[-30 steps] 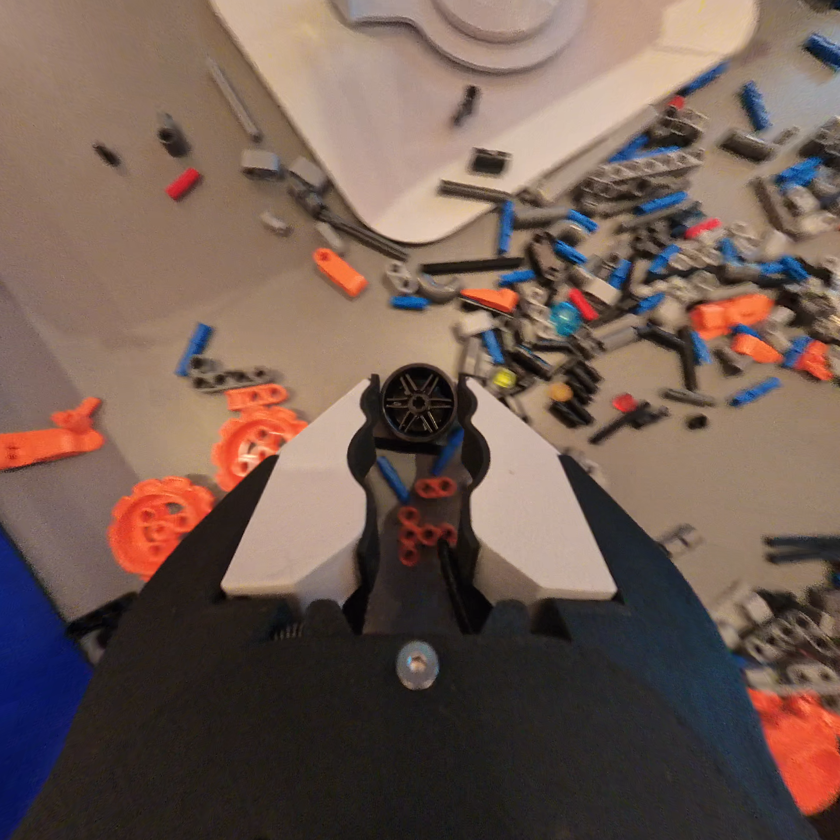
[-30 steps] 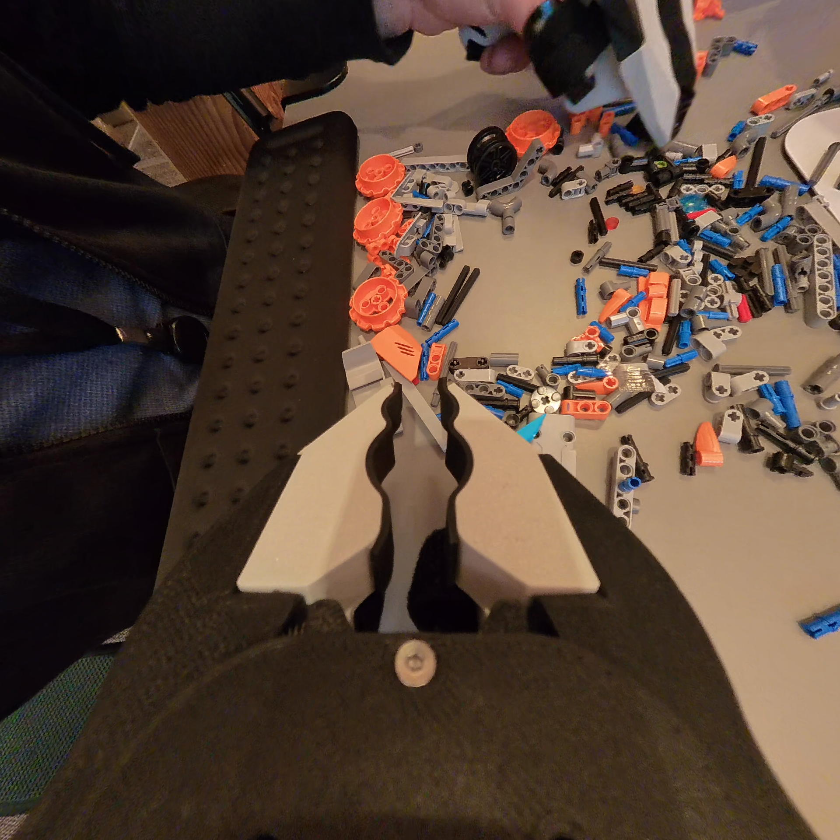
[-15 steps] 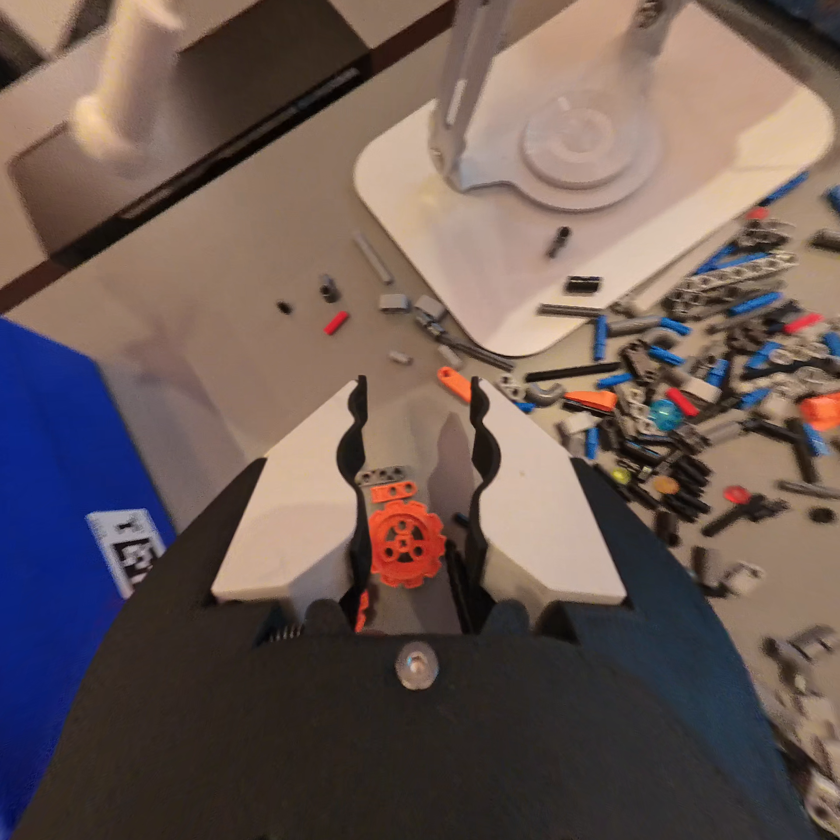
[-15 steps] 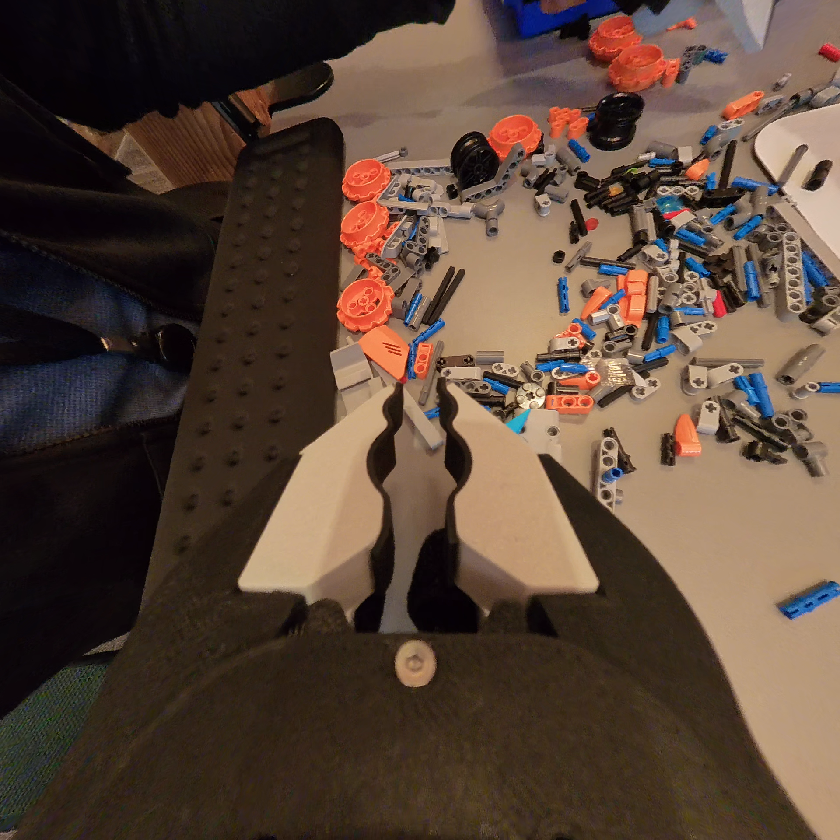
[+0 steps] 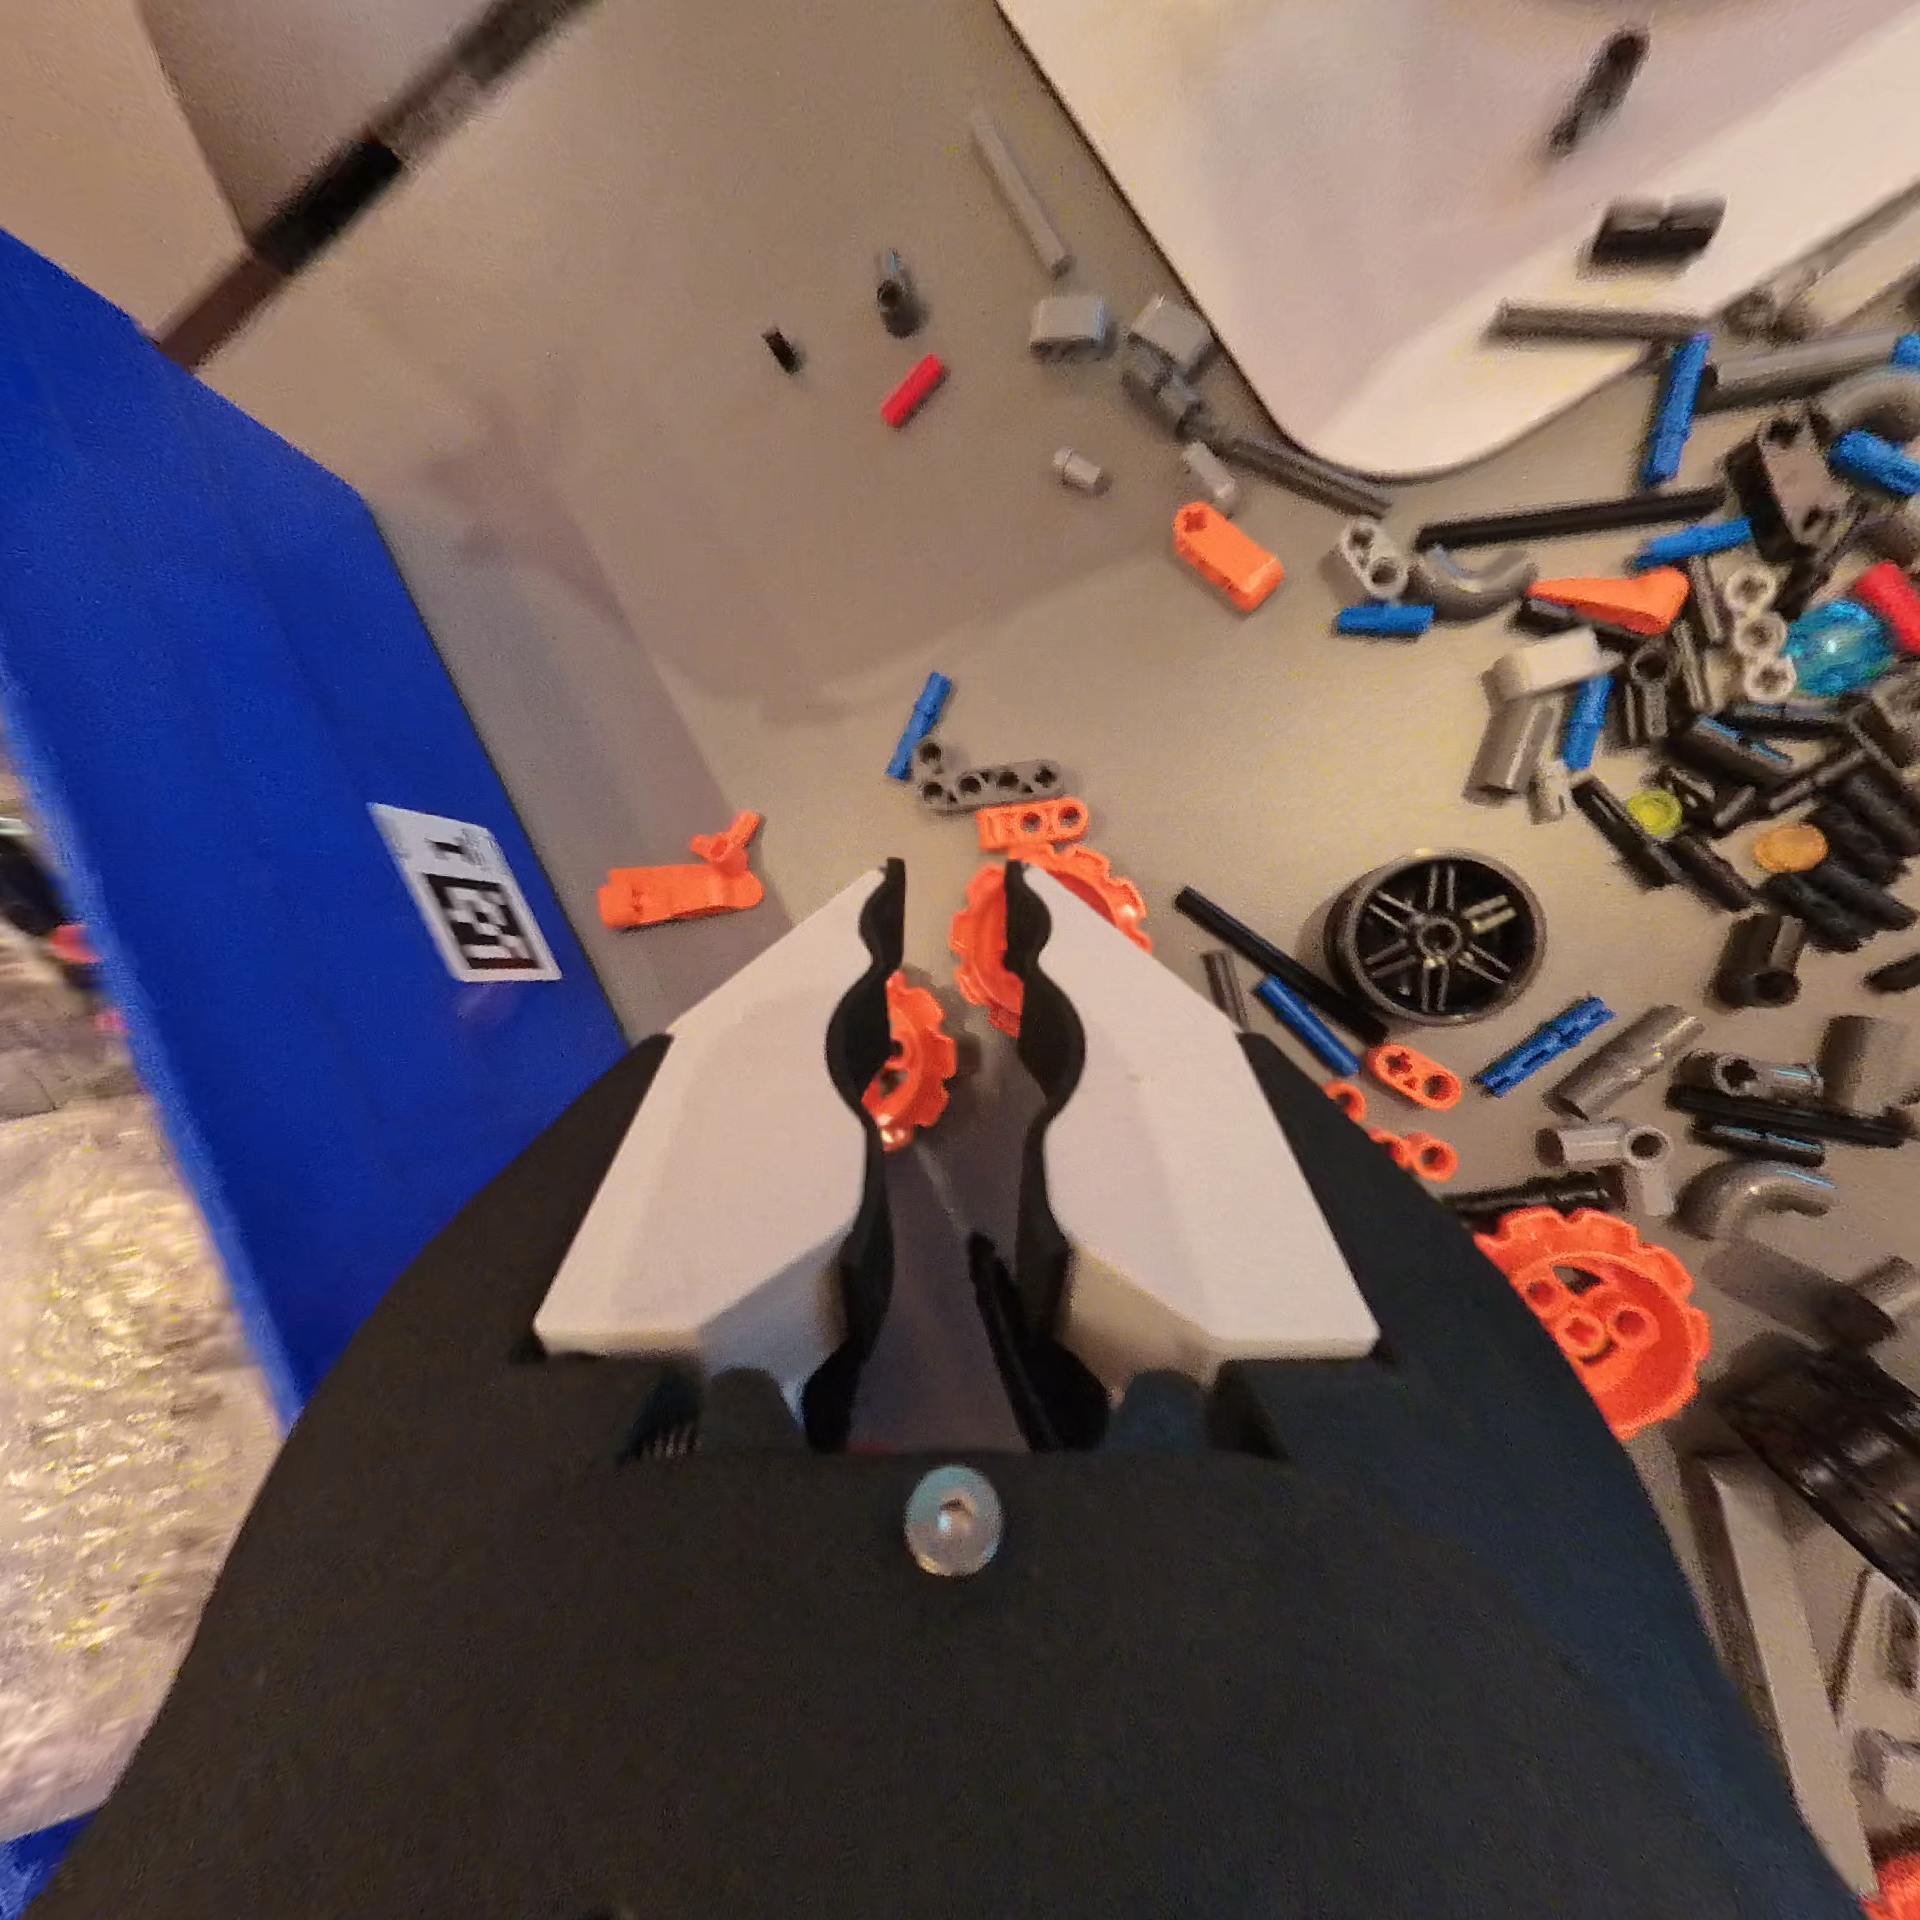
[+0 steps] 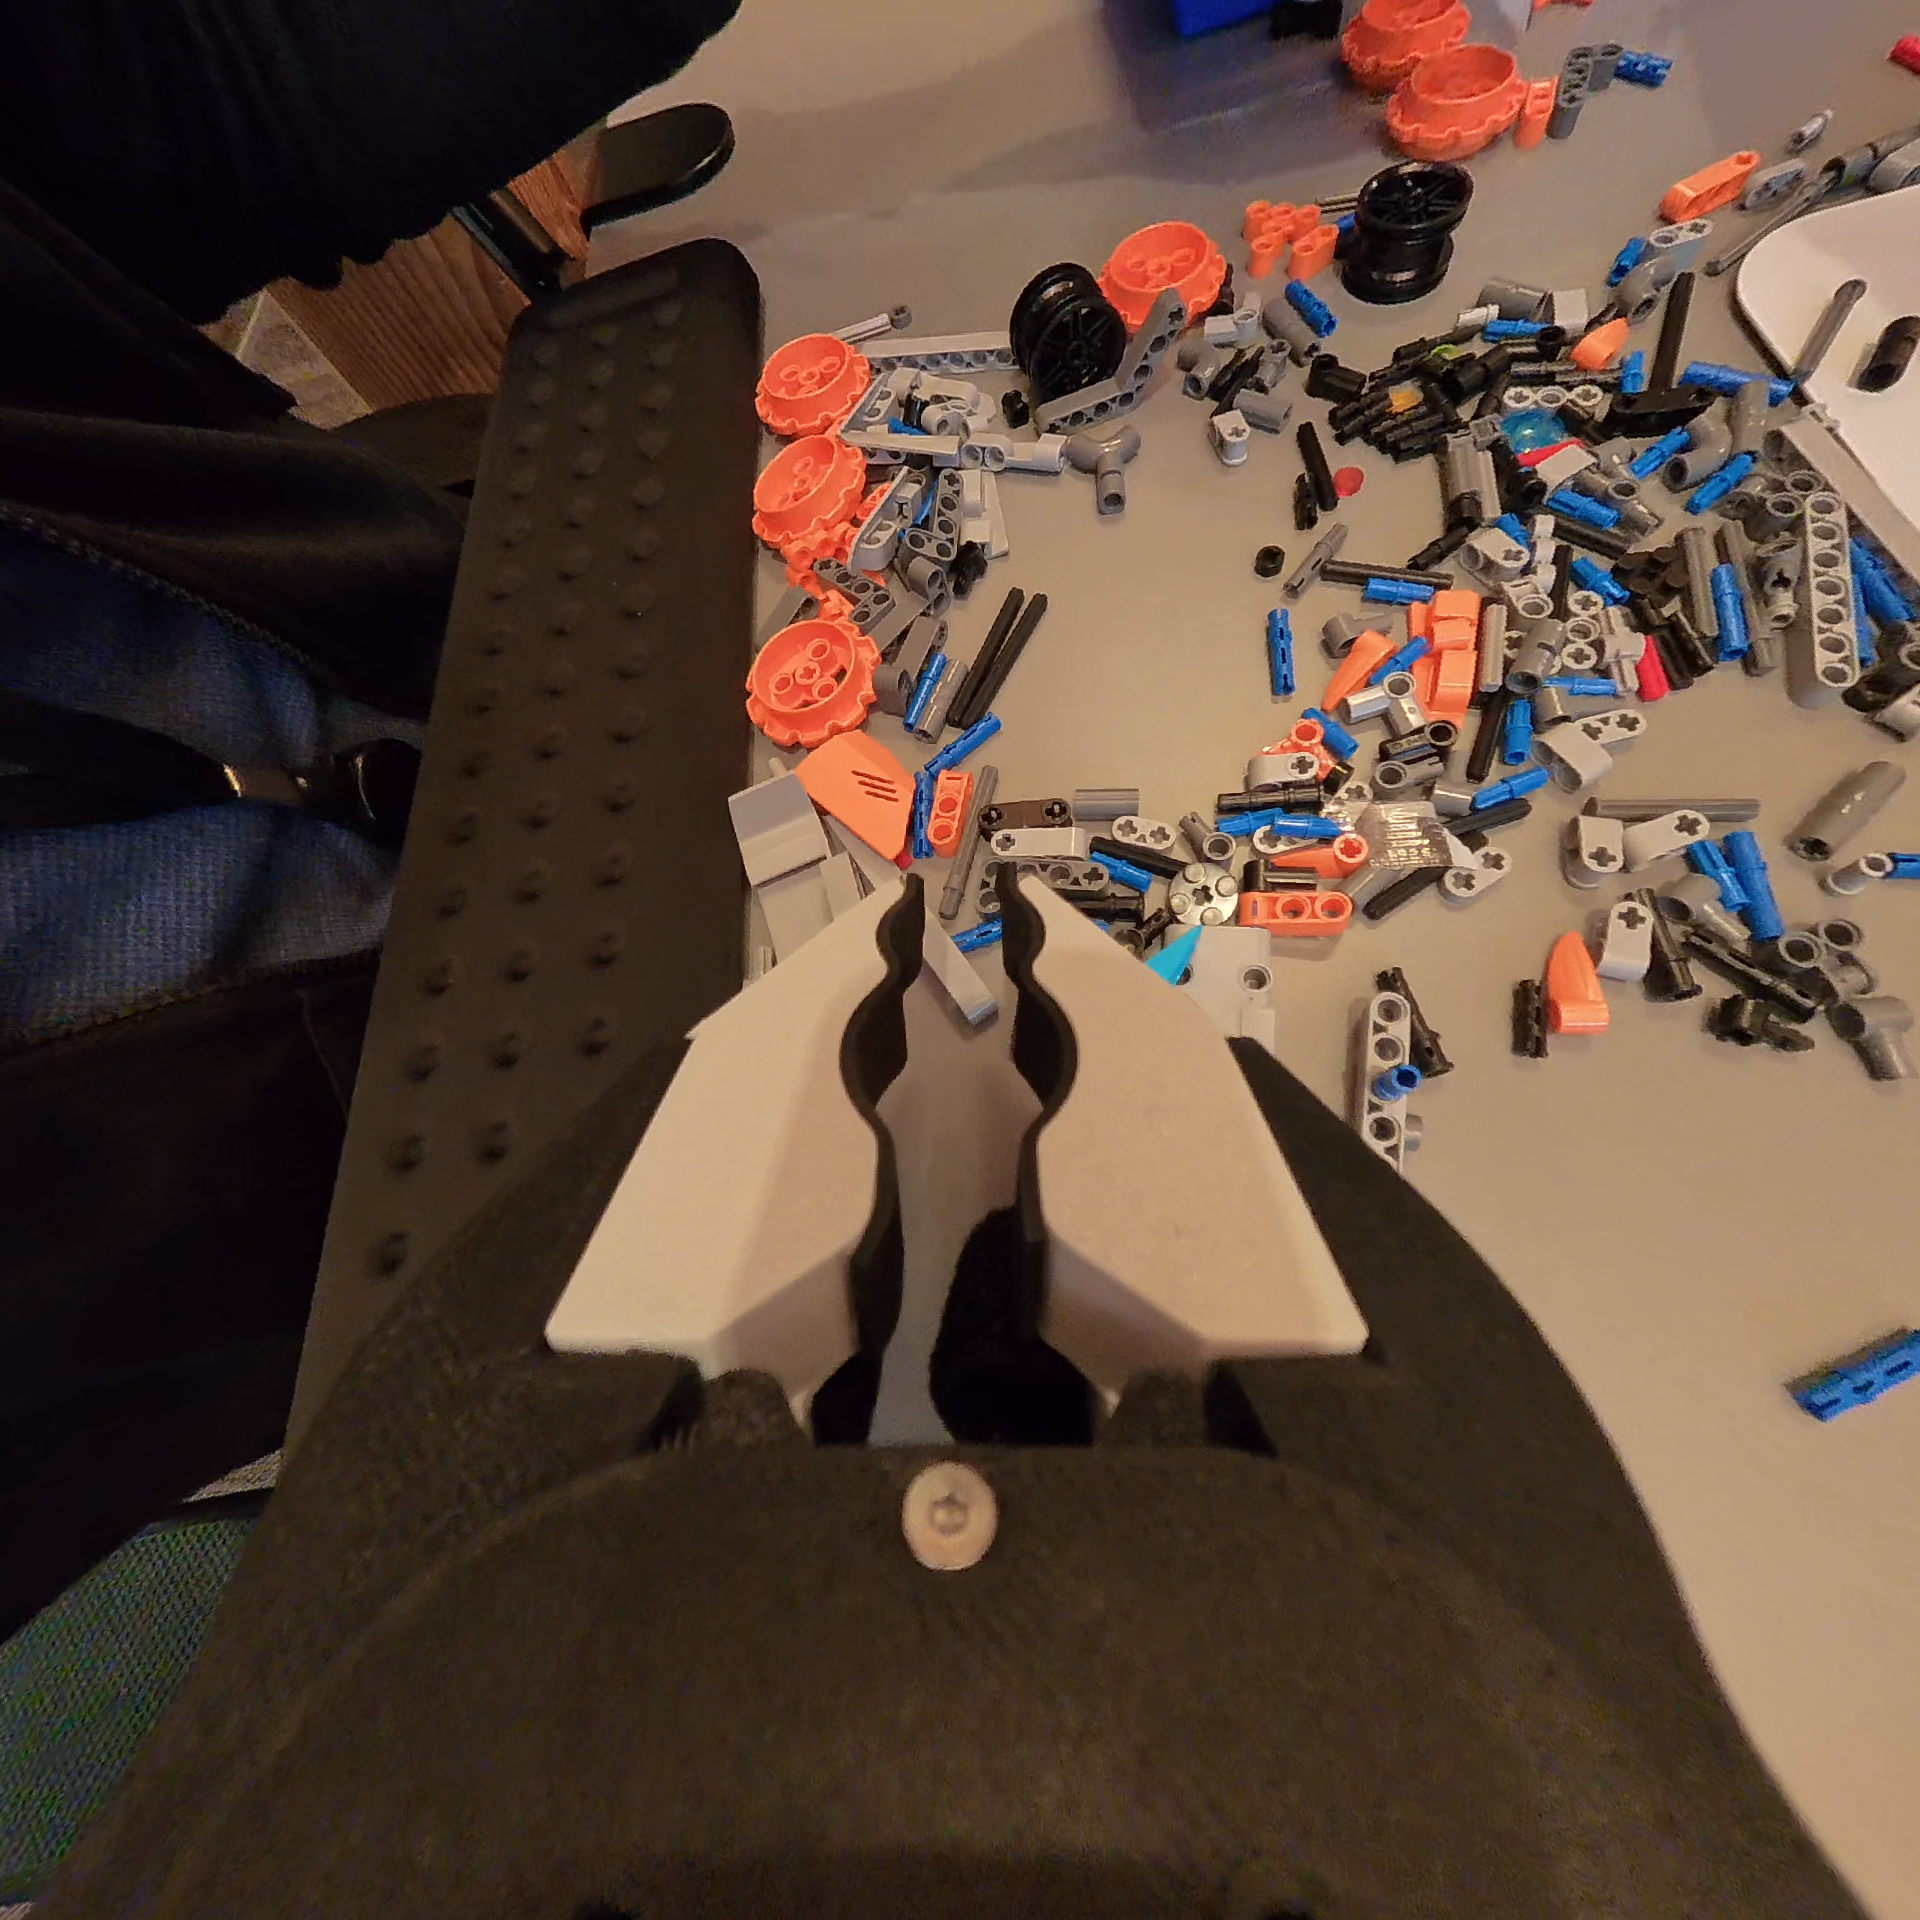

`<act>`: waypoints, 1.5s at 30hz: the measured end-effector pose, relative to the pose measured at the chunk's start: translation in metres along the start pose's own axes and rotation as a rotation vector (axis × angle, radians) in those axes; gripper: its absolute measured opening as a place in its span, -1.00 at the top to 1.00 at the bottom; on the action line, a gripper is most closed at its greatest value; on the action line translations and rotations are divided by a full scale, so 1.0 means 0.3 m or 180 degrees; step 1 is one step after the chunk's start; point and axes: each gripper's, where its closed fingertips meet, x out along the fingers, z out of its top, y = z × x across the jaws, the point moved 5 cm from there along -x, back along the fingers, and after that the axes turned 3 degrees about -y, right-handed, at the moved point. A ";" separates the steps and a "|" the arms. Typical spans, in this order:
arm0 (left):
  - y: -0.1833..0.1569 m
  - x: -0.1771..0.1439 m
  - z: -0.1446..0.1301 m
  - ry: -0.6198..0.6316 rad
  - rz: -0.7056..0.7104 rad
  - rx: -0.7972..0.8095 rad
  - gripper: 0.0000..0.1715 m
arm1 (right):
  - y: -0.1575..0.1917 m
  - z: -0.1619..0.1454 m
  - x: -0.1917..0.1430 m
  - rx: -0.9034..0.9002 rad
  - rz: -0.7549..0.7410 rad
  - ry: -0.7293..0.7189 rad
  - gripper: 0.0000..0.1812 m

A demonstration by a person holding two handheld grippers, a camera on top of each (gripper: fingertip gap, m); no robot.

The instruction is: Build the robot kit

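Note:
My left gripper [image 5: 953, 878] is open and empty, low over the grey table. Two orange toothed wheels [image 5: 1049, 914] lie under its tips, one showing between the fingers [image 5: 914, 1060]. A black spoked wheel [image 5: 1439, 940] lies free on the table to its right; it also shows far off in the right wrist view [image 6: 1403, 223]. My right gripper [image 6: 961, 883] is open by a narrow gap and empty, above a grey sloped piece [image 6: 961, 971] at the near edge of a spread of small building parts [image 6: 1507, 644].
A blue bin [image 5: 239, 779] with a white label stands close on the left. A white base plate [image 5: 1403, 208] lies at the back right. A black studded strip [image 6: 582, 675] runs along the table's left edge, with a person's dark sleeve [image 6: 312, 104] beyond it. My right fingertips sit around 35 cm from my left ones. The grey sloped piece [image 6: 961, 971] sits 4 cm or so from the ends of my right fingers.
My left gripper let go of the black wheel, which now lies on the table, and swung left over the orange wheels beside the blue bin. My right gripper barely moved.

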 end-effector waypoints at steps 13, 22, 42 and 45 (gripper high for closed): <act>-0.207 -0.057 -0.040 -0.0048 -0.0622 0.0095 0.86 | 0.004 -0.003 0.001 0.0006 0.0024 0.0016 0.85; 0.018 0.024 0.099 -0.0118 0.0244 0.0133 0.78 | 0.005 -0.004 0.002 0.0005 0.0025 0.0019 0.85; -0.057 0.073 0.013 0.0293 0.0046 0.0097 1.00 | 0.007 -0.008 0.005 0.0017 0.0064 0.0034 0.85; -0.117 0.040 -0.006 0.0223 -0.0125 0.0062 1.00 | 0.007 -0.009 0.008 0.0016 0.0063 0.0046 0.85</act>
